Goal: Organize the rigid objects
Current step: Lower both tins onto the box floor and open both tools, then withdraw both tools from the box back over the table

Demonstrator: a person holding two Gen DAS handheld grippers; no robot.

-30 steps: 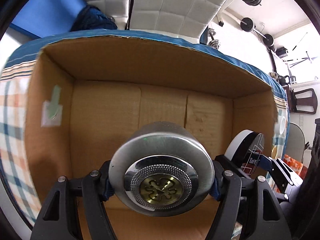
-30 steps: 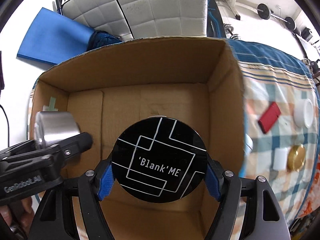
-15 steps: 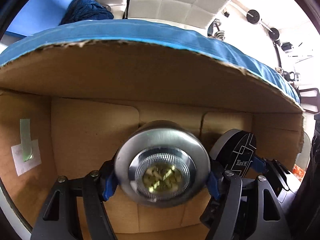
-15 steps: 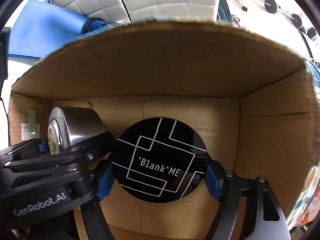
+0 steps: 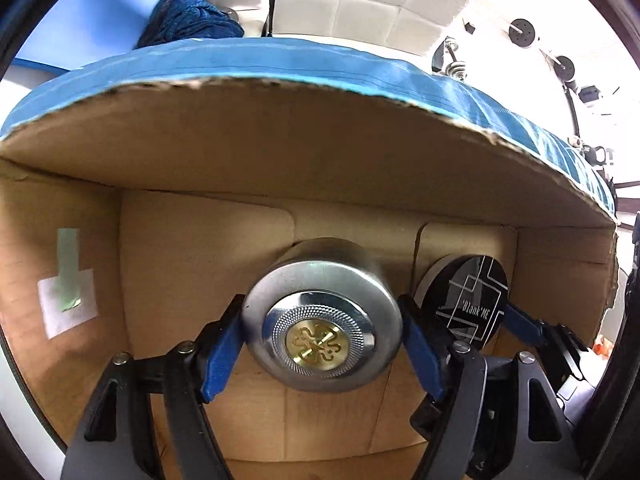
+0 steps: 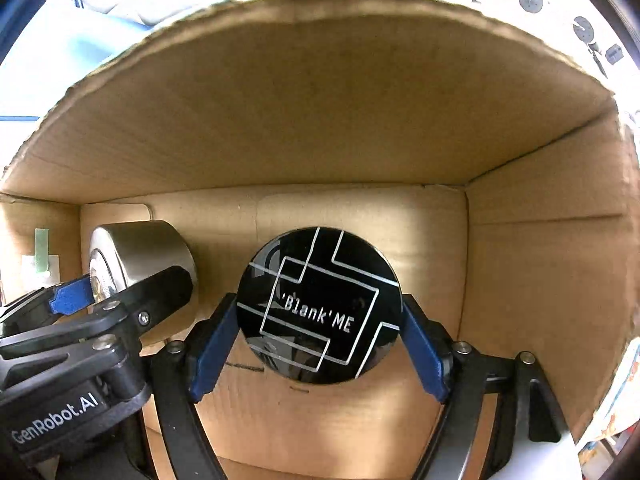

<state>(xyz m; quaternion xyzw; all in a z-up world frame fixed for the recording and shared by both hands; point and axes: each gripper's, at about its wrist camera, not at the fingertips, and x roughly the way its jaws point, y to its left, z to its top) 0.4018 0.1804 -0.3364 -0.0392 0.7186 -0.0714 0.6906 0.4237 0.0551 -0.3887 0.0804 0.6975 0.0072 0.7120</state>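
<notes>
My left gripper [image 5: 322, 344] is shut on a round silver tin [image 5: 322, 332] with a gold emblem on its lid, held low inside a brown cardboard box [image 5: 280, 152]. My right gripper [image 6: 320, 324] is shut on a round black 'Blank'ME compact [image 6: 320, 304], also deep in the box [image 6: 320, 120]. The two sit side by side. The tin [image 6: 148, 252] and left gripper [image 6: 120, 296] show at the left of the right wrist view. The compact [image 5: 468, 304] shows at the right of the left wrist view.
The box stands on a blue-edged cloth [image 5: 360, 68]. A white label with green tape [image 5: 68, 296] is stuck on the box's left wall. A dark blue bundle [image 5: 188, 20] and white padded panels [image 5: 360, 0] lie behind the box.
Both grippers have gone down from above the box rim deep into the box, still holding the tin and the compact. The box walls now fill both views.
</notes>
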